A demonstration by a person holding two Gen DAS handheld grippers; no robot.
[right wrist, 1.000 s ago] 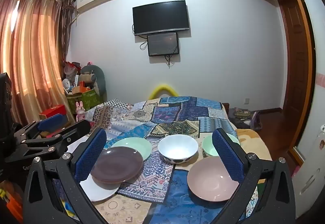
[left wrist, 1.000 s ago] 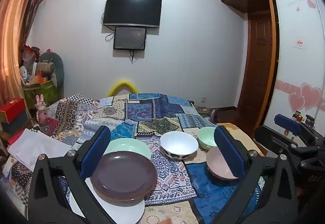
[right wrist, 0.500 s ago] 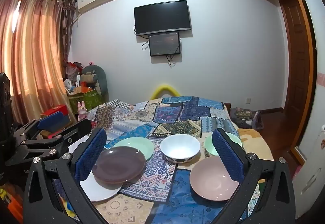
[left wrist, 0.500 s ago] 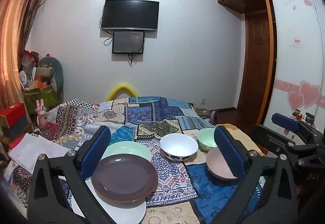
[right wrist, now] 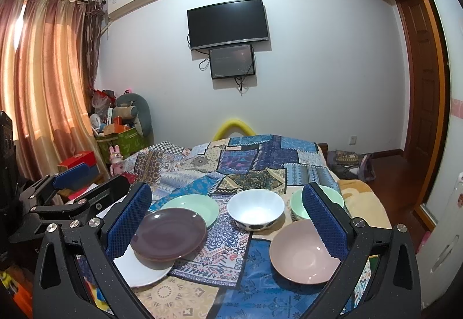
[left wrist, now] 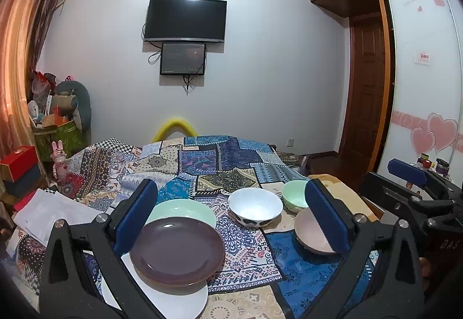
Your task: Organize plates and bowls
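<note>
Both grippers hang above the near edge of a bed covered in a patchwork cloth (right wrist: pixel 246 165), each with its jaws spread wide and nothing between them. The left gripper (left wrist: pixel 231 217) frames the left group of dishes; the right gripper (right wrist: pixel 227 220) shows the whole set.

At near left a purple plate (right wrist: pixel 169 233) lies on top of a white plate (right wrist: pixel 144 269), which sticks out beneath it on the near side. Just beyond them sits a green plate (right wrist: pixel 194 204), its near rim hidden behind the purple one. A white bowl (right wrist: pixel 255 210) with dark spots on its outside stands in the middle. To its right a green bowl (right wrist: pixel 298 203) sits farther back, and a pink bowl (right wrist: pixel 303 255) lies nearer, at near right. On the far wall hangs a TV (right wrist: pixel 228 24).
</note>
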